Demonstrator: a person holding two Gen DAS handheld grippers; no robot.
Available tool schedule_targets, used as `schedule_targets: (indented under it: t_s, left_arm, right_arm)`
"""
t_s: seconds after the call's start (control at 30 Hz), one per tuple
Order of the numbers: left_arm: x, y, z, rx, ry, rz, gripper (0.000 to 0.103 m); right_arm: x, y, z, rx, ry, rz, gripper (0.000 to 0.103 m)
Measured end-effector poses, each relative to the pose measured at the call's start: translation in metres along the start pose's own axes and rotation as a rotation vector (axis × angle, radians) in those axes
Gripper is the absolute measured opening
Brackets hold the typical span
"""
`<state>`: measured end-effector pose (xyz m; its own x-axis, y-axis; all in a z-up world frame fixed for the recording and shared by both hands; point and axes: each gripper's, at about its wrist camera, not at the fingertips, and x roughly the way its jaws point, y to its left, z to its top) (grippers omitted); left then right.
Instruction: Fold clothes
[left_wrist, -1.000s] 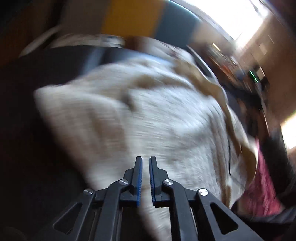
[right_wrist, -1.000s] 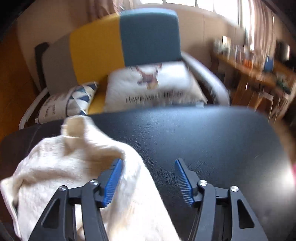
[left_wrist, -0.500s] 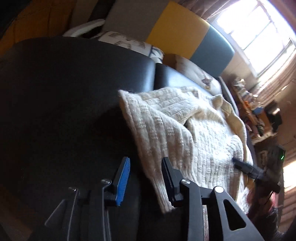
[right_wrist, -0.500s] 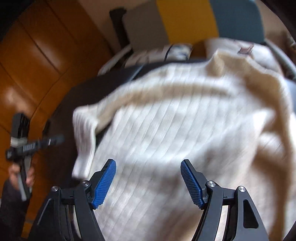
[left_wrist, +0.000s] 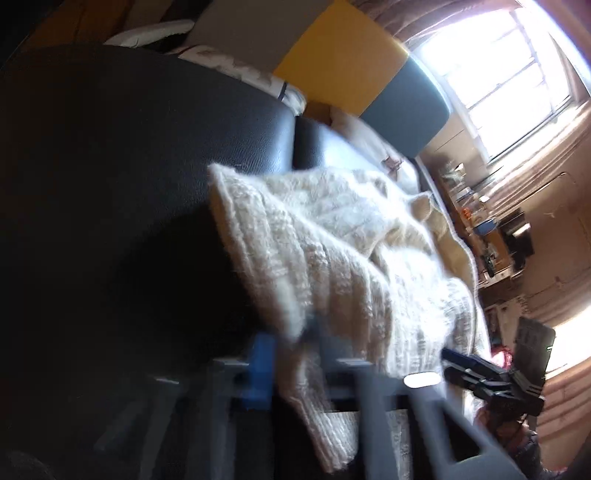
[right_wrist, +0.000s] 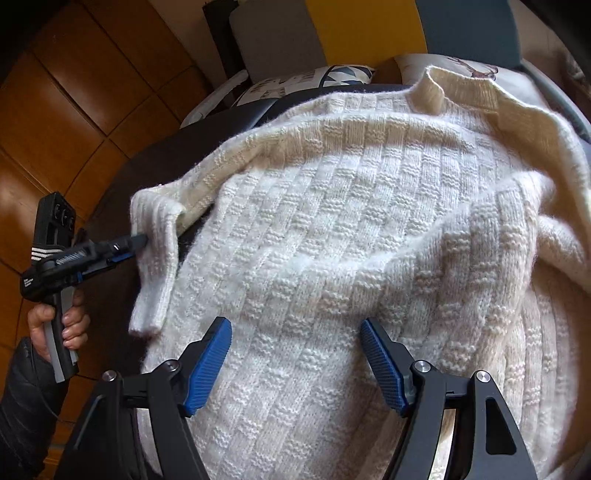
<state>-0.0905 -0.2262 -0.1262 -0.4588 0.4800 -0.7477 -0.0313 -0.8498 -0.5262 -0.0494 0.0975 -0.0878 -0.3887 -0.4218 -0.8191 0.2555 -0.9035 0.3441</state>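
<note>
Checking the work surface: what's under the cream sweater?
The cream sweater lies on a black padded surface, visible along its left edge and beyond the cuff that the left gripper pinches. What lies beneath the sweater's middle is covered.

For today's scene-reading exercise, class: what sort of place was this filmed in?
Most likely a living room at home: a sofa with grey, yellow and blue back panels, printed cushions on it, wood flooring, and a curtained window.

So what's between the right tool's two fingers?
Only the cream sweater, lying under the open right tool; its fingers don't pinch it. The right wrist view shows this.
</note>
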Motion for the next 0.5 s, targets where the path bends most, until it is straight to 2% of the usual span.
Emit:
schedule_targets:
  t_s: [0.13,0.27,0.4,0.43,0.5]
  left_arm:
    - [-0.031,-0.003,0.001,0.03,-0.055,0.021,0.004]
    - [-0.069,0.019,0.027,0.047,-0.097,0.137,0.004]
    - [-0.075,0.048,0.054,0.112,-0.028,0.324,0.004]
    - [-0.072,0.057,0.058,0.129,-0.004,0.385,0.004]
    - [-0.064,0.075,0.065,0.162,0.044,0.51,0.004]
  right_arm:
    - [0.004,0.012,0.007,-0.039,0.01,0.007,0.074]
    - [0.014,0.027,0.008,-0.076,0.042,0.029,0.074]
    - [0.03,0.038,0.007,-0.08,0.068,0.022,0.079]
    - [0.033,0.04,0.007,-0.083,0.067,0.016,0.084]
    - [0.037,0.046,0.008,-0.089,0.072,0.008,0.086]
